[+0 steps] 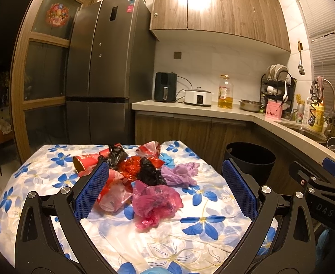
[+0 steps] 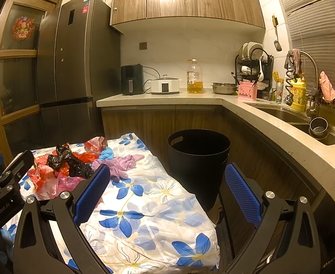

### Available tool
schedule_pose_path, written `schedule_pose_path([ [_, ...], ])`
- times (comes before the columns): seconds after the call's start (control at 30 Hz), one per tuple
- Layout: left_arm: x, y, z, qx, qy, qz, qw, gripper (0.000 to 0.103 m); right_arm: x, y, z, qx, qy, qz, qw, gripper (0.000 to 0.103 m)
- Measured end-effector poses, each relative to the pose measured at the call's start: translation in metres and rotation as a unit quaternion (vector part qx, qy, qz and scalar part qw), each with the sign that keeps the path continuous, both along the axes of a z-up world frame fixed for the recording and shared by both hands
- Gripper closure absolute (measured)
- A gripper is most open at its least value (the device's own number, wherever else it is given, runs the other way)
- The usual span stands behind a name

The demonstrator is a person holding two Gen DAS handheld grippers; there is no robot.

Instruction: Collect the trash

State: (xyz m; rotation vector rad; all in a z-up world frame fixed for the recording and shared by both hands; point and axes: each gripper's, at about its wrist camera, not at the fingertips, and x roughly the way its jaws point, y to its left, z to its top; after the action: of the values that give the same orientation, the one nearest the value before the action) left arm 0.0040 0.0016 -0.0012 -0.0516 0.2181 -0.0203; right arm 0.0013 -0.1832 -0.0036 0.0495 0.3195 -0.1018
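A heap of crumpled trash lies on the flowered tablecloth [image 1: 204, 228]: a pink bag [image 1: 153, 203], a black bag [image 1: 150, 173], a purple bag [image 1: 181, 173], red plastic [image 1: 133, 166] and a red paper cup [image 1: 85, 161] on its side. My left gripper [image 1: 165, 171] hovers open just in front of the heap, holding nothing. A black bin [image 2: 198, 159] stands on the floor off the table's right side. My right gripper [image 2: 168, 167] is open and empty over the table's right edge, facing the bin. In the right wrist view the trash heap [image 2: 69, 164] sits to the left.
A kitchen counter [image 2: 270, 123] wraps round behind and to the right of the bin, with a sink [image 2: 279, 113], oil bottle [image 2: 194, 77] and dish rack [image 2: 254, 68]. A tall fridge [image 1: 103, 73] stands behind the table. The right gripper's body [image 1: 323, 182] shows beside my left one.
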Motion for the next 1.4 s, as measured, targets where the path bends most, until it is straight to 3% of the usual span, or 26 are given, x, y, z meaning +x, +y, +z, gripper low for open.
schedule_pose_path([
  [0.33,0.005,0.026,-0.026,-0.023,-0.025,0.015,0.9993,0.005,0.026,0.000,-0.017,0.016,0.005,0.025,1.000,0.005],
  [0.43,0.020,0.032,-0.042,-0.029,-0.011,0.017,0.9994,0.005,0.040,0.003,-0.025,0.019,0.020,0.042,0.999,0.008],
  [0.63,0.058,0.036,-0.077,-0.030,0.033,0.007,0.9990,0.016,0.070,0.006,-0.044,0.025,0.039,0.071,0.996,0.011],
  [0.9,0.100,0.036,-0.104,-0.034,0.074,-0.010,0.9967,0.049,0.106,0.011,-0.059,0.037,0.045,0.106,0.993,0.014],
  [1.0,0.113,0.034,-0.112,-0.031,0.096,-0.020,0.9947,0.068,0.118,0.014,-0.063,0.042,0.052,0.116,0.991,0.020],
  [1.07,0.119,0.033,-0.119,-0.033,0.109,-0.035,0.9929,0.088,0.123,0.018,-0.066,0.043,0.057,0.125,0.990,0.023],
  [1.13,0.121,0.031,-0.124,-0.025,0.116,-0.038,0.9922,0.099,0.130,0.024,-0.070,0.042,0.065,0.137,0.988,0.026],
  [1.4,0.081,0.056,-0.110,-0.071,0.088,-0.024,0.9933,0.103,0.150,0.054,-0.076,0.040,0.075,0.181,0.980,0.036],
])
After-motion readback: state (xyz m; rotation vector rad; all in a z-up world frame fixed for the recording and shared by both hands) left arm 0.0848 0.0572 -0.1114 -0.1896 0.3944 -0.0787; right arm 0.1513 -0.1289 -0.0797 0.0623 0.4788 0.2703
